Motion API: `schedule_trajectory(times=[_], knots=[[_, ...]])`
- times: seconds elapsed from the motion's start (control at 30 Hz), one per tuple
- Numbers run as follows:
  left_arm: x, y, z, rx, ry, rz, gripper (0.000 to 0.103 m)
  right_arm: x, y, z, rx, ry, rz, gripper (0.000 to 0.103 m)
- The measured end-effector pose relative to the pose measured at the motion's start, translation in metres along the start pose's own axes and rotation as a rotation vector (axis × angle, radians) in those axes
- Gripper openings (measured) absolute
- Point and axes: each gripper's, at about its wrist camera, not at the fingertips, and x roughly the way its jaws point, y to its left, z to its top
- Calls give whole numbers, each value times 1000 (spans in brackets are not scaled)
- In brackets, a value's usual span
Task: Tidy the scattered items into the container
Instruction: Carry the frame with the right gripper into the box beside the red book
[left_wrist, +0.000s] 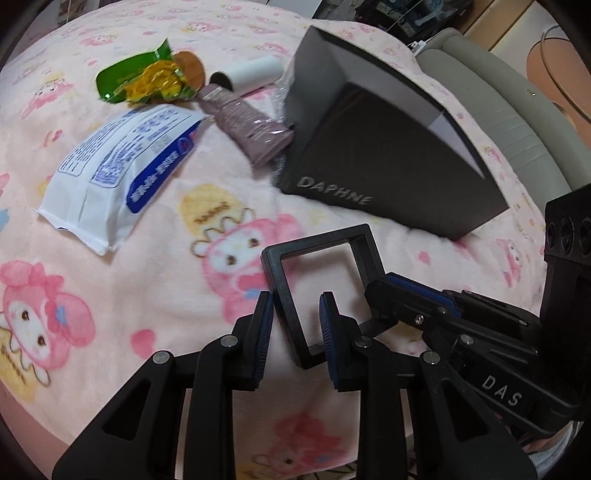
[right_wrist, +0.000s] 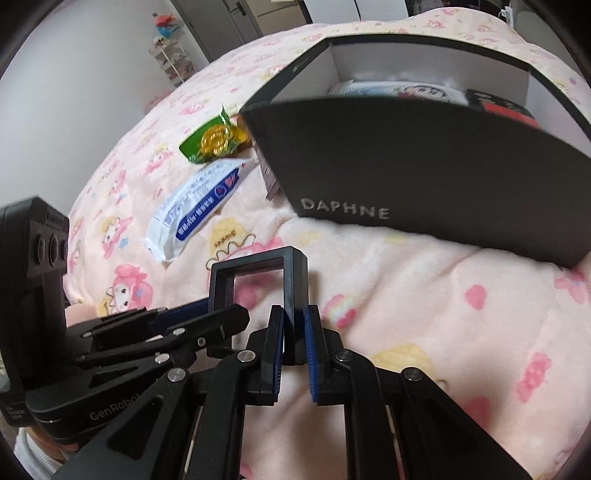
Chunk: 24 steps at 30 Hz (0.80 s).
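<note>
Black square frame (left_wrist: 321, 295), held above the pink blanket (left_wrist: 147, 295) near the DAPHNE box (left_wrist: 388, 147), stands tilted; left gripper (left_wrist: 297, 332) and right gripper (right_wrist: 293, 332) each pinch one side bar.

A home bedroom: under both grippers lies a soft pink blanket (left_wrist: 155, 280) printed with cartoon rabbits, spread like a bed cover. Beyond the left gripper, to its right, a grey padded chair (left_wrist: 495, 110) stands against the bed edge, with cluttered shelves (left_wrist: 406, 14) past it. Far ahead of the right gripper, to its left, are a white wall (right_wrist: 74, 81), a small storage rack (right_wrist: 170, 59) and a door (right_wrist: 236, 18)
</note>
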Motion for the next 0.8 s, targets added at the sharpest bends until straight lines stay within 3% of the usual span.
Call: schedule_trajectory(times=[0.3,0.37,0.57,0.73,0.8], knots=[[-32,-47,10,80,-69,4,25,-50,-21,6,34,-106,27,10],[-30,-40,41,96,-85,-1,25,-61,-24,11,39,-140,32,10],[-38,-70,86,163,-142,-27,25,-97,-39,33,47,-244,47,10],[-26,-99,130,211,-172,-37,25,-111,-59,72,11,-307,16,10],[-11,-109,147,213,-149,-57,25,-111,-74,89,16,-320,4,10]])
